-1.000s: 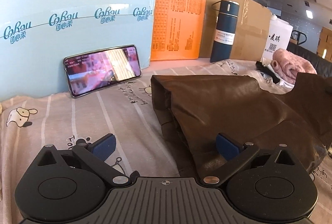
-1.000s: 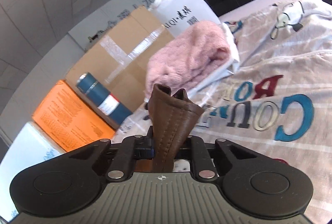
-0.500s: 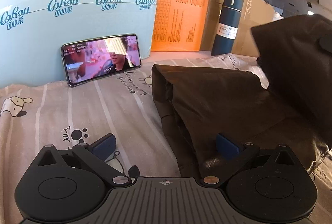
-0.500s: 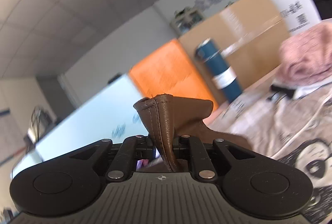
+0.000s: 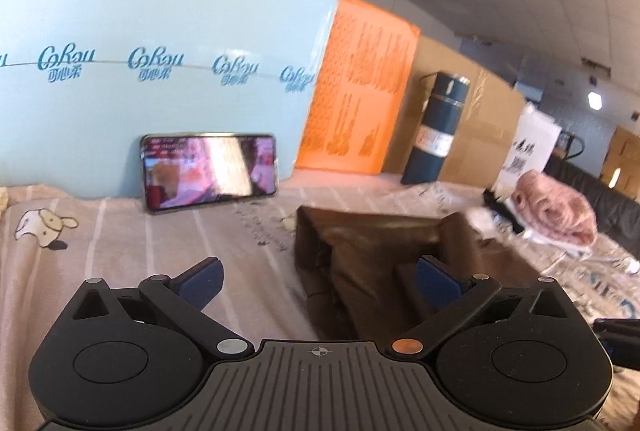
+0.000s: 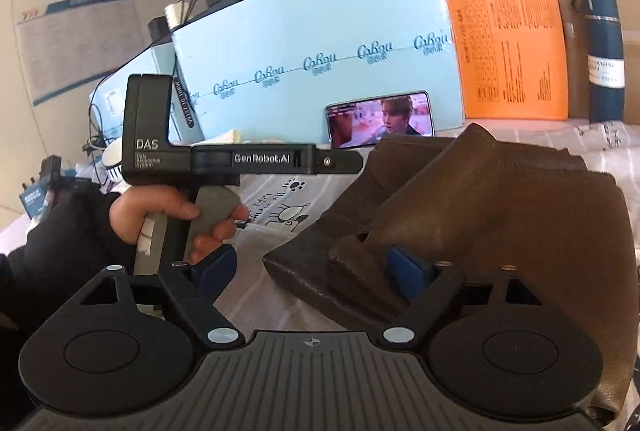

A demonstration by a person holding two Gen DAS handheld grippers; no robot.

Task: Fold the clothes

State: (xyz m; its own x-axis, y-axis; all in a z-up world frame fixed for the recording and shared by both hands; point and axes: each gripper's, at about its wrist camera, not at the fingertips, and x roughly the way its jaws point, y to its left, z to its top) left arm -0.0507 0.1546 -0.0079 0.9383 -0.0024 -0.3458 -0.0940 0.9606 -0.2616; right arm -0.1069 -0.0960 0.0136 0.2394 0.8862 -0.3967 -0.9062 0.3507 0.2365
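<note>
The brown leather garment [image 6: 500, 215] lies folded on the printed bedsheet [image 5: 100, 243], in front of the phone [image 6: 380, 119] that leans on the light blue box [image 5: 160, 51]. The right gripper [image 6: 312, 271] is spread wide, gripping nothing (its right pad seems to touch a fold). The left gripper [image 5: 316, 277] is also wide apart and empty, at the garment's left edge.

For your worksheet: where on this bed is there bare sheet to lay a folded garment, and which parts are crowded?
Bare sheet lies between the phone and the brown garment, under the open left tongs. Sheet also shows right of the garment. It is crowded at the back right, around the pink knit and blue flask.
</note>
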